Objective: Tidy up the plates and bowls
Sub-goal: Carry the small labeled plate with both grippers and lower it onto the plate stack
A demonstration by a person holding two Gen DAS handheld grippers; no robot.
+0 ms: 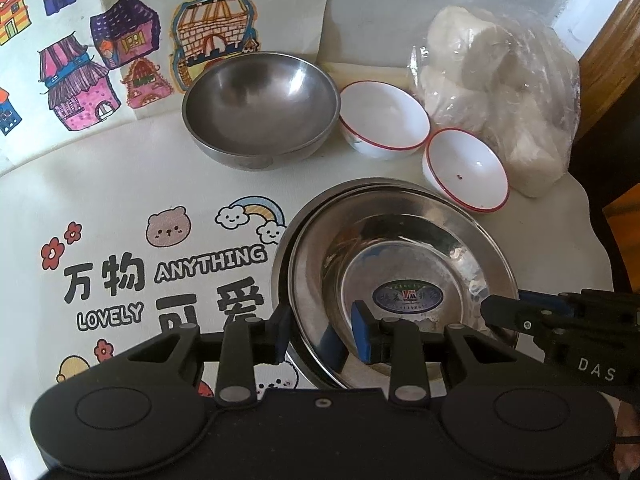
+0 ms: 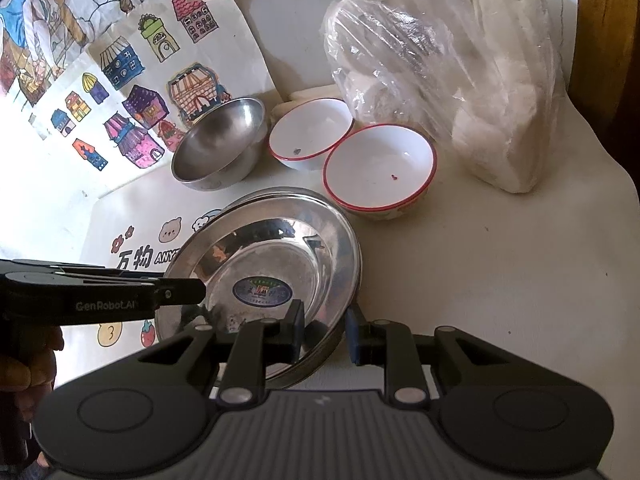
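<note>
Worktop point(image 1: 120, 184): white cover with cartoon print, coloured house drawings point(image 1: 80, 80) lying at far left.

Clear bag of white buns point(image 2: 460, 80) sits far right, just behind the white bowls.

Steel plate point(image 1: 400, 272), blue oval sticker in the well, sits near centre on top of a second steel plate whose rim point(image 1: 280, 264) shows along its left edge.

Steel bowl point(image 1: 260, 108) upright at far centre, apart from the plates.

Two white bowls with red rims: one point(image 1: 384, 116) just right of the steel bowl, the other point(image 2: 380, 168) nearer and further right, close to the plate's far rim. In the right wrist view the two look to be touching or overlapping at the rims; cannot tell which.

Left gripper point(image 1: 320, 336): fingers spread, straddling the plate's near-left rim, one outside, one over the well. Not clamped.

Right gripper point(image 2: 326, 330): fingers parted either side of the plate's near-right rim, gap visible, not clamped.
</note>
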